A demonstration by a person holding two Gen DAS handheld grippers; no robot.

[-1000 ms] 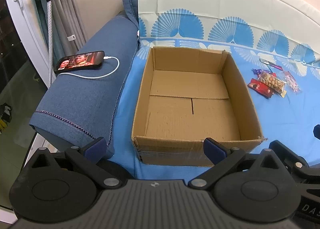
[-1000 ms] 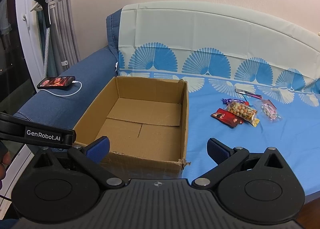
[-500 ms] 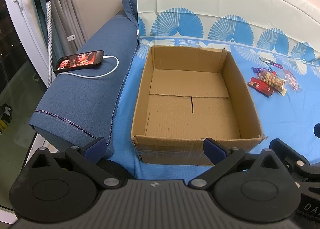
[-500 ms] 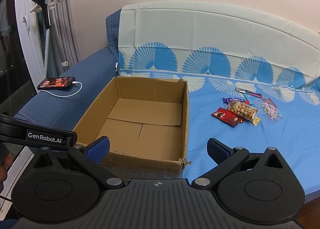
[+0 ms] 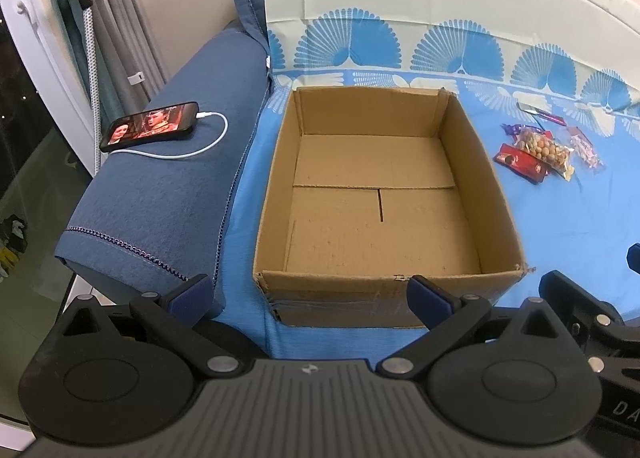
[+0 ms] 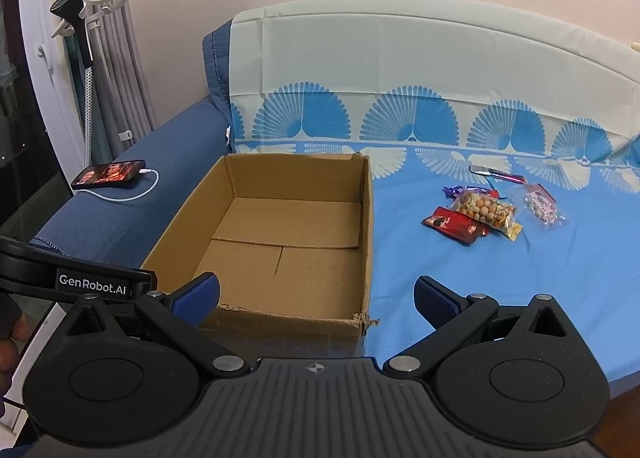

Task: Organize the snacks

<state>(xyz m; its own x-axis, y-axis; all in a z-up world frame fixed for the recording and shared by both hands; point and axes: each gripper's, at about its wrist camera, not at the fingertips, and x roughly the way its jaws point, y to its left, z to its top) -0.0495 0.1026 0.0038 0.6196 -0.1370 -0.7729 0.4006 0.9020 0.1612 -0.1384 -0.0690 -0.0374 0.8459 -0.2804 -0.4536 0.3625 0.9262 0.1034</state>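
A cardboard box (image 5: 384, 201) is set on the sofa seat (image 6: 500, 298), just beside the armrest (image 5: 168, 193) at its left. On the armrest a phone (image 5: 150, 131) is laid, with a cable (image 5: 188, 149) plugged in. Right of the box, well apart, snack packets (image 6: 486, 211) are clustered near the backrest (image 6: 400, 69)

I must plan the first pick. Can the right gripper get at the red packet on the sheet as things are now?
Probably yes. The right gripper is open and empty, and the red packet lies in the open on the sheet, beside the box, with bare sheet before it. A nut bag lies against it.
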